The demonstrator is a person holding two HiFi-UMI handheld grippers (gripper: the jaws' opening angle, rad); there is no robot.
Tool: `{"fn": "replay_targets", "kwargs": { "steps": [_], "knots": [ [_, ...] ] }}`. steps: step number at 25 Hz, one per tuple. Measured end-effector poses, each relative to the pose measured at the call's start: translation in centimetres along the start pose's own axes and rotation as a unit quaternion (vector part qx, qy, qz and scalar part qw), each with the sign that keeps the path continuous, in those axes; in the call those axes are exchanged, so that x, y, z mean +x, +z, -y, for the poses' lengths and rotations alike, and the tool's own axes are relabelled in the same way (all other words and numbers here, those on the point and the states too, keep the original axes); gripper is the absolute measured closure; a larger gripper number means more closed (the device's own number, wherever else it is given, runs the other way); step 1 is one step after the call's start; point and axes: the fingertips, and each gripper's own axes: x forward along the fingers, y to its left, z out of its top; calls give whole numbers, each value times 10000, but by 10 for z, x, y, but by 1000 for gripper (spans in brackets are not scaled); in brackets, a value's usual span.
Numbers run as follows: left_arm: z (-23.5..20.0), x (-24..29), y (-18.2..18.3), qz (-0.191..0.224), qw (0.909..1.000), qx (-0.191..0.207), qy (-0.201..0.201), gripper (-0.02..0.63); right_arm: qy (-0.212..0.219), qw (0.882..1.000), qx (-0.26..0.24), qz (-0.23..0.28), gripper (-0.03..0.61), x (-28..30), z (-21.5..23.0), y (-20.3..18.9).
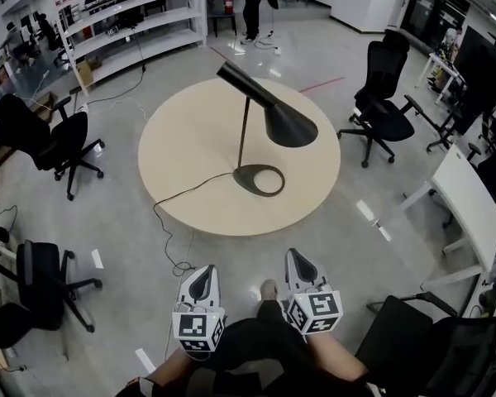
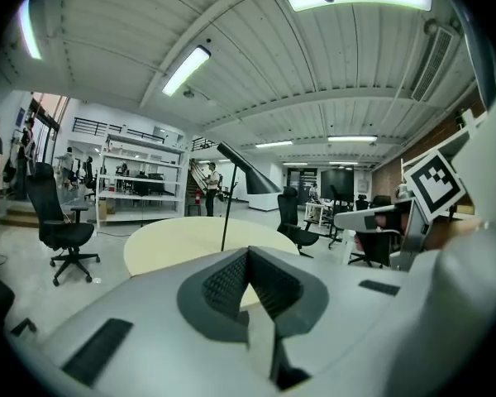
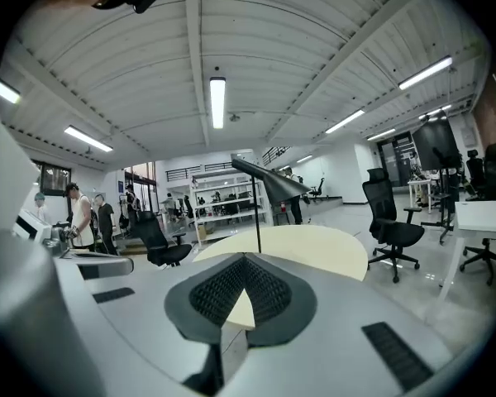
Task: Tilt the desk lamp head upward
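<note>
A black desk lamp stands on the round pale wooden table. Its ring base sits right of the table's centre, a thin stem rises from it, and the cone head points down to the right. My left gripper and right gripper are held low by the person's body, well short of the table. Both are shut with nothing in them. The lamp head shows far ahead of the left gripper. In the right gripper view the lamp head is far beyond the right gripper.
Black office chairs stand around the table at left, lower left, right and lower right. The lamp cable trails off the table's near edge to the floor. A white desk is at right, shelving at the back.
</note>
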Motion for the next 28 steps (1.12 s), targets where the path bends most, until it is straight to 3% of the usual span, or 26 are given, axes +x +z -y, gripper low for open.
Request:
{"fn": "replay_targets", "kwargs": {
  "steps": [7,16,22,28],
  "knots": [
    [19,107,56,75,9996,206,187,569,245,9992,261,186,563,70,86,45],
    [24,228,171,660,9938,696,560,569,936,9884,1074,535,563,144,187,105],
    [16,265,224,909,9872,1064,760,568,1216,9790,1470,723,563,176,216,127],
    [-2,291,285,1225,9796,1327,876,561,1459,9592,2231,944,560,203,233,149]
  ]
}}
